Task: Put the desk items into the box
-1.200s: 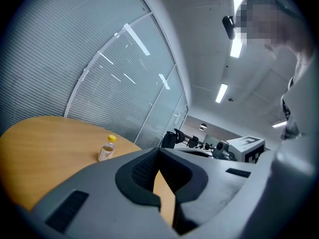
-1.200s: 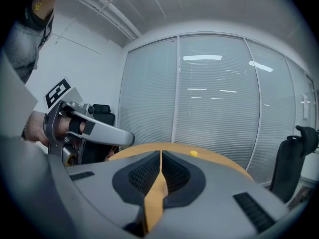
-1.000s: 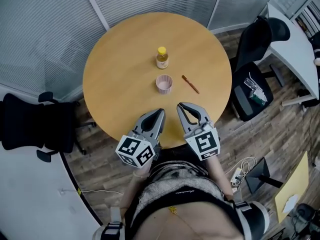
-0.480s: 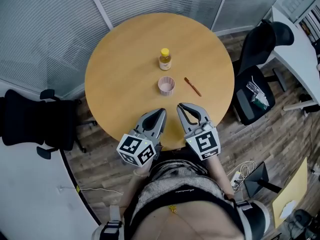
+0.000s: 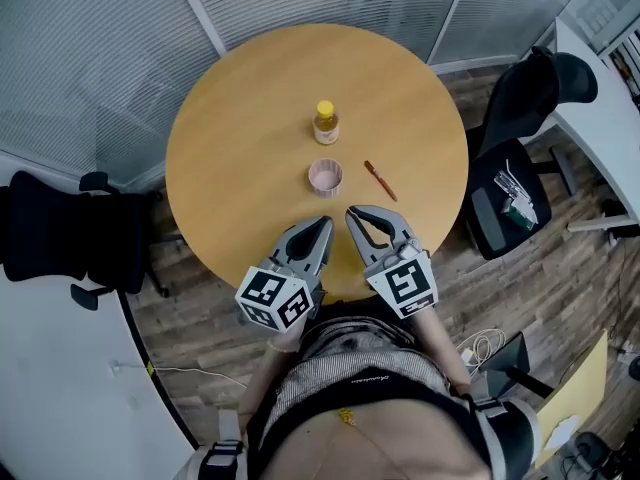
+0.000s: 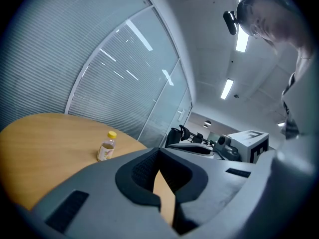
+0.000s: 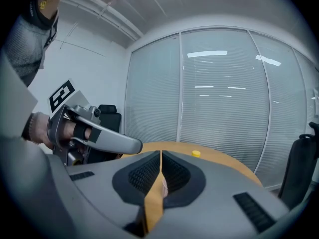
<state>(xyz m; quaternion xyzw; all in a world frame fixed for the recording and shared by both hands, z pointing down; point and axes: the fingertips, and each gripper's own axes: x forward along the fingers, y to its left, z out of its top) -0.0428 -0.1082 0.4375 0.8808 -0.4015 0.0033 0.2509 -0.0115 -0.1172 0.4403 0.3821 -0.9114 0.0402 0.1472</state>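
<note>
Nothing stowed yet, judging by the layout. Left gripper (image 5: 321, 226) and right gripper (image 5: 353, 214): jaws pressed together, empty, over the near edge of the surface (image 5: 230, 138). Remaining to move: bottle (image 5: 324, 123) and pen (image 5: 380, 180), both lying outside the pink box (image 5: 325, 176) mid-surface.

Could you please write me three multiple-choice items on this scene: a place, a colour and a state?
1. Where does the pen lie relative to the pink cup, in the head view? A) left of it B) right of it C) inside it
2. What colour is the bottle cap? A) yellow B) blue C) red
3. How are the left gripper and right gripper? A) wide open B) shut on the pen C) shut, empty
1 B: the pen lies apart on its right. 2 A: the cap is yellow. 3 C: each gripper view shows fingers together, nothing between.
</note>
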